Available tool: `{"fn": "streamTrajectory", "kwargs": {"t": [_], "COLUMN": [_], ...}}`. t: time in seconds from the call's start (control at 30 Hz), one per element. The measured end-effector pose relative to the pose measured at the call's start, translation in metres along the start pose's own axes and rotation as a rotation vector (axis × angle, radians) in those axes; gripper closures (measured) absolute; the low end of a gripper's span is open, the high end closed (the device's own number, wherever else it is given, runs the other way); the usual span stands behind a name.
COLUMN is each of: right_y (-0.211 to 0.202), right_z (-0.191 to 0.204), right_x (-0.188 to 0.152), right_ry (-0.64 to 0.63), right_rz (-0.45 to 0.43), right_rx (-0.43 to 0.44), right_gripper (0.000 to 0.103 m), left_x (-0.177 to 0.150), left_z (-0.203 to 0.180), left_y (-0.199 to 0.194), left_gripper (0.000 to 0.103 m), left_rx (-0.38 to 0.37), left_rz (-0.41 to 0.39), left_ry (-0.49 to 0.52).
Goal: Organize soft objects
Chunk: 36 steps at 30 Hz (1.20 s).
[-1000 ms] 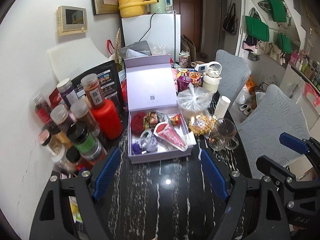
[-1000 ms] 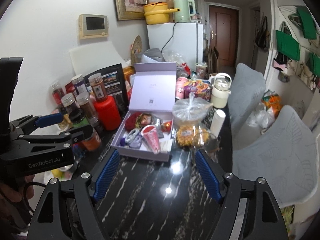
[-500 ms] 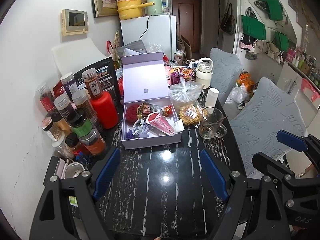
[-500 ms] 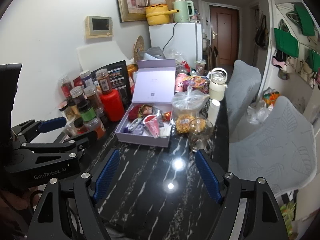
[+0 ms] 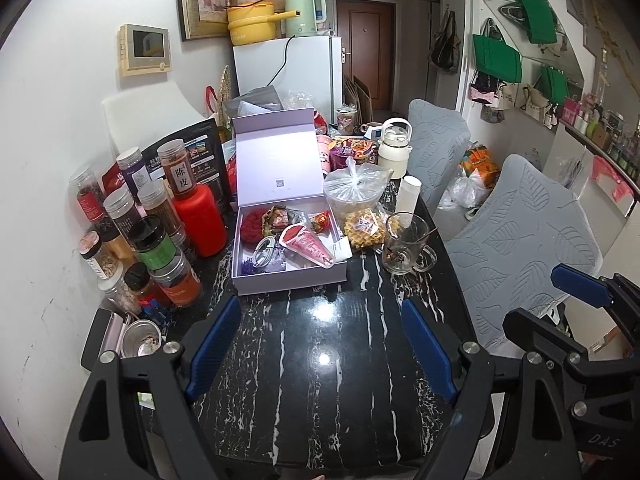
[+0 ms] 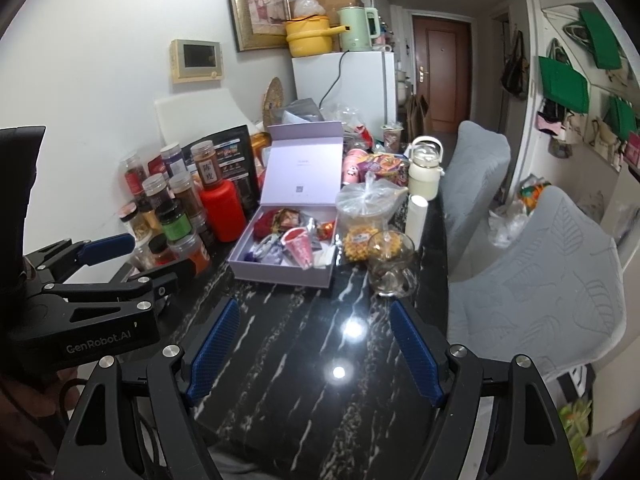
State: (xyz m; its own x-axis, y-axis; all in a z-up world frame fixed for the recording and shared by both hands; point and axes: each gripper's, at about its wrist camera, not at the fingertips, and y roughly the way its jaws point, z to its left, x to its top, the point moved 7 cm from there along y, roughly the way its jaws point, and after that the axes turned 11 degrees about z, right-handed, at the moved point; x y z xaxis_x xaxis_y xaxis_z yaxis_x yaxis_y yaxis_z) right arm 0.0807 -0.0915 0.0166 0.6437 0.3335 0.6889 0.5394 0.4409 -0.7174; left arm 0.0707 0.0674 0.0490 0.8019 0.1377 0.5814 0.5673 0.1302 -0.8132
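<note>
The soft things I am after sit in the lilac gift box (image 5: 288, 276), lid propped upright at the back: a red crocheted pad (image 5: 251, 225) in the far left corner, a pink cone-shaped pouch (image 5: 306, 246) lying diagonally with its point toward the near right corner, and some purple bits (image 5: 250, 267) at the near left whose make I can't quite settle from here. The box rests on the black marble table (image 5: 320, 360), jars (image 5: 156, 240) crowding its left side and a glass mug (image 5: 404, 244) just beside its right.

From my left gripper (image 5: 320, 344) the box lies straight ahead and slightly left, well apart across bare tabletop. From my right gripper (image 6: 316, 344) it lies ahead and to the left, also well apart. Both claws stand released, nothing between the blue pads.

I judge the left hand marginally better lined up; the pouch's long axis runs slantwise, so a grasp across its width would need the wrist angled.
</note>
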Motion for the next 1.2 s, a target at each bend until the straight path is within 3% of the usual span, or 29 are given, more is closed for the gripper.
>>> {"fn": "streamTrajectory", "kwargs": {"t": [1.2], "right_y": [0.0002], "right_z": [-0.0007], "right_x": [-0.0055], "right_ry": [0.012], "right_rz": [0.006], "right_rx": [-0.001], "right_gripper": [0.024], "left_x": [-0.0028], "left_z": [0.0025], "left_y": [0.0008], "left_gripper": [0.020], "left_rx": [-0.004], "left_rz": [0.013], "left_ry": [-0.004]}}
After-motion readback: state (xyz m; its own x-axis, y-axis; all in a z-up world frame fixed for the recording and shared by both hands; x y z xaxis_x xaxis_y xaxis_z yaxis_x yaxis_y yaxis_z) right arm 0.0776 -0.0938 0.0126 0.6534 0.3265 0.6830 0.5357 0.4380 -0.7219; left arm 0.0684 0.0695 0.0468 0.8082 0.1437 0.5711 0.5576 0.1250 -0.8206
